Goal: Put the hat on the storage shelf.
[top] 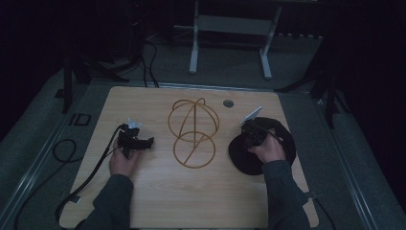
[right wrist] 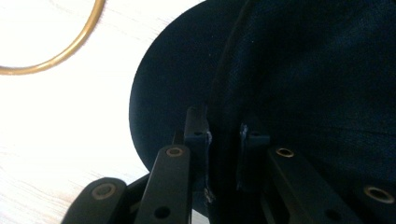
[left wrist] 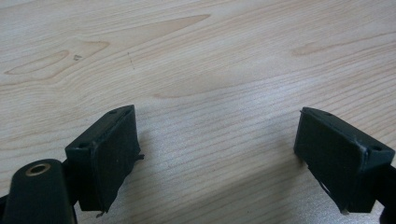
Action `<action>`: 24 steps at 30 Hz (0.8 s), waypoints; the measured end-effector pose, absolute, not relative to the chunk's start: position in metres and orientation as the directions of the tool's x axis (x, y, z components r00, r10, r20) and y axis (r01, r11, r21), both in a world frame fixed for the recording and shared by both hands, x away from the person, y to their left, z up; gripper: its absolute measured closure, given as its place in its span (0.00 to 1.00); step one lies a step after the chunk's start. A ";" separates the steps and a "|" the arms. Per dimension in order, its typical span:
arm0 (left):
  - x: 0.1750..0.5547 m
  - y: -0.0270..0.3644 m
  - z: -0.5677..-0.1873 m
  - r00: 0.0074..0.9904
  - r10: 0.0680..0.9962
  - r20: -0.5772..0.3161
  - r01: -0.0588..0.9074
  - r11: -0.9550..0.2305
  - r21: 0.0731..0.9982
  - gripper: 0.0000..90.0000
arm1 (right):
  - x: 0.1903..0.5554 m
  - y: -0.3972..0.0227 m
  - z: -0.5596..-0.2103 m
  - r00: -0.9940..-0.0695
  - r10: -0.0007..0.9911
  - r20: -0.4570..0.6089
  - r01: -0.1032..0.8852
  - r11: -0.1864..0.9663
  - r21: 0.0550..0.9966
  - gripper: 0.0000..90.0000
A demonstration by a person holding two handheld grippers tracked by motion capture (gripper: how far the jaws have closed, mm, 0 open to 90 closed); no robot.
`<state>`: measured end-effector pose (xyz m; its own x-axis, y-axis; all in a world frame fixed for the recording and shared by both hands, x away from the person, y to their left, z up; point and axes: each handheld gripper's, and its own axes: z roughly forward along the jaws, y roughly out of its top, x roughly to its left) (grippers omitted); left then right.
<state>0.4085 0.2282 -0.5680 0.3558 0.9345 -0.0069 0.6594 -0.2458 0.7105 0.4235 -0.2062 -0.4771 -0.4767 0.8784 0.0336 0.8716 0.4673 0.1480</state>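
- High view: the right hand-held gripper [top: 252, 132] sits on the near-left part of a black fabric cap with a stiff brim [top: 282, 139], which lies flat toward the right edge of the pale wood-grain desk [top: 191, 201]. The cap looks gripped at its rim because that is the one thin, firm part two jaws can pinch, which would suit lifting it.
- The left hand-held gripper [top: 143, 142] rests low over bare desk at the left, well apart from the cap, seemingly waiting its turn. Between the two stands a golden wire stand made of rings [top: 194, 132], a plausible place to hang the cap, though that is only a guess.
- The dim light merges cap, gripper and hand into one dark mass here, so the exact pinch point is hard to make out.
- Left gripper view: its two black pads [left wrist: 114, 154] stand wide apart with nothing but wood grain between them.
- Right gripper view: the jaws are drawn narrow onto the cap's edge seam [right wrist: 224, 140], one pad on each side of the fabric. A curve of the golden ring [right wrist: 60, 53] crosses the upper left. The cap runs off the frame at the right and top, and its shape is lost in darkness.
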 end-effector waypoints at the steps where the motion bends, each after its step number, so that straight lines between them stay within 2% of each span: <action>1: 0.408 0.228 -0.568 0.356 0.934 -0.007 0.659 -0.246 0.711 0.15 | 0.423 -0.206 -0.477 -0.482 0.876 0.031 0.869 0.472 0.148 0.87; 17: 0.408 0.228 -0.568 0.357 0.934 -0.007 0.661 -0.247 0.709 0.15 | 0.420 -0.199 -0.459 -0.573 0.819 -0.016 0.809 0.569 0.145 0.87; 24: 0.408 0.228 -0.568 0.358 0.934 -0.006 0.660 -0.249 0.708 0.15 | 0.419 -0.197 -0.456 -0.580 0.814 -0.030 0.802 0.577 0.155 0.87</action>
<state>0.4085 0.2284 -0.5679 0.3581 0.9337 -0.0063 0.6605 -0.2486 0.7085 0.4193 -0.1975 -0.4561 -0.5798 0.8142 -0.0298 0.8020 0.5768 0.1551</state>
